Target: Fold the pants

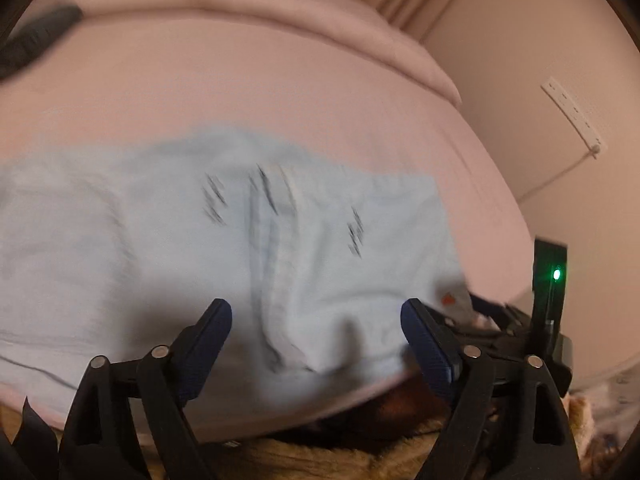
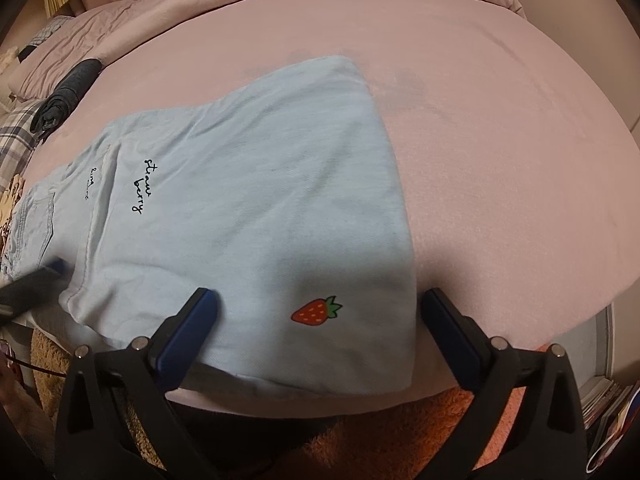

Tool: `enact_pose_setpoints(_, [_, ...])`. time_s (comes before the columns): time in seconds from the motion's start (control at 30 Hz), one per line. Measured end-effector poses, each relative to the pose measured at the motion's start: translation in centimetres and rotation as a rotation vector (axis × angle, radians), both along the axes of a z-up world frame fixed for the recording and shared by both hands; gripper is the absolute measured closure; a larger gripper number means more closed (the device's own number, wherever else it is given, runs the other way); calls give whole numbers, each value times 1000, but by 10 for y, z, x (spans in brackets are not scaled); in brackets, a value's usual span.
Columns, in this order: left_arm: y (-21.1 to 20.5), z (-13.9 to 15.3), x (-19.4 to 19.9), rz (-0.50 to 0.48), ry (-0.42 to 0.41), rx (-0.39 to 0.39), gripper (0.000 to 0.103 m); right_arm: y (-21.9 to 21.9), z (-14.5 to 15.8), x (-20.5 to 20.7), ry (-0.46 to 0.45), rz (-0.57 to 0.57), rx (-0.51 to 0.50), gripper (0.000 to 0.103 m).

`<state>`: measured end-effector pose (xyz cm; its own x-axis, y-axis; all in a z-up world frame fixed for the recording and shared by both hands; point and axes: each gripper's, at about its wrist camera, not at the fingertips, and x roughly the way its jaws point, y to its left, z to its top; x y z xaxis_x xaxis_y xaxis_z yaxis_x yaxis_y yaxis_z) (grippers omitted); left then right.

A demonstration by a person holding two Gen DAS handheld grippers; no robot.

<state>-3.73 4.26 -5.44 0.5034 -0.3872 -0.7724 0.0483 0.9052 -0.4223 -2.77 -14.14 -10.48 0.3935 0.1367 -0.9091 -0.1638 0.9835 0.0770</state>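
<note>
In the right wrist view, at the far left edge, lie one plaid cloth (image 2: 12, 140) and one dark rolled garment (image 2: 70, 92) on the pink bed (image 2: 500, 120). One pair of pale blue pants (image 2: 260, 200) lies folded flat across the middle of the bed, reaching from the left edge to the lower centre. On them, left of centre, black script reads "straw berry" (image 2: 142, 186); a smaller line of script beside it is too small to read. Lower centre sits one red strawberry print (image 2: 317, 311) with a green leaf. The left gripper's blue pad (image 2: 56, 268) pokes in at the lower left, over the cloth's left part. The right gripper (image 2: 320, 332) has its jaws spread wide, straddling the near right corner of the pants, pinching nothing.

In the blurred left wrist view, the left gripper (image 1: 316, 332) has its jaws wide apart above a ridge of the pants (image 1: 200, 240), clamping nothing. At the right, one white power strip (image 1: 572, 116) lies on the floor, and one green light (image 1: 556, 275) glows on a black device
</note>
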Motion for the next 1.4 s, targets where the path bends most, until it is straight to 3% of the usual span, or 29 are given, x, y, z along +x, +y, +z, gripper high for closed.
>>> enact_pose_setpoints(0.13, [27, 17, -4, 75, -38, 60, 17, 1, 0, 0, 3, 0, -5, 0])
enact_pose_setpoints(0.33, [90, 13, -14, 267, 1, 115, 16, 2, 0, 1, 1, -1, -7, 0])
enact_pose_setpoints(0.43, [125, 13, -25, 393, 11, 99, 16, 4, 0, 0, 2, -1, -11, 0])
enact_pose_setpoints(0.57, [184, 13, -55, 607, 12, 19, 16, 7, 0, 3, 17, 0, -19, 0])
enact_pose_setpoints(0.7, [214, 5, -76, 719, 53, -20, 16, 9, 10, 14, 51, -15, -52, 6])
enact_pose_setpoints(0.83, [227, -8, -87, 767, 93, -43, 16, 14, 45, 17, -62, -29, -108, 8])
enact_pose_setpoints(0.93, [221, -19, -86, 774, 116, -93, 16, 25, 74, 17, -150, 3, -40, 8])
enact_pose_setpoints(1.0, [220, -29, -84, 753, 115, -168, 16, 36, 76, 19, -149, 41, 18, 8])
enact_pose_setpoints(1.1, [215, -42, -77, 748, 155, -216, 16, 59, 57, 22, -80, 96, 53, 8])
enact_pose_setpoints(1.27, [205, -41, -69, 727, 148, -142, 17, 89, 4, 25, 58, 188, 24, 4])
enact_pose_setpoints(1.3, [203, -41, -68, 722, 150, -126, 20, 95, 1, 23, 26, 201, -15, 3])
enact_pose_setpoints(1.4, [196, -40, -65, 705, 149, -40, 49, 106, 0, 20, -3, 209, -70, 2])
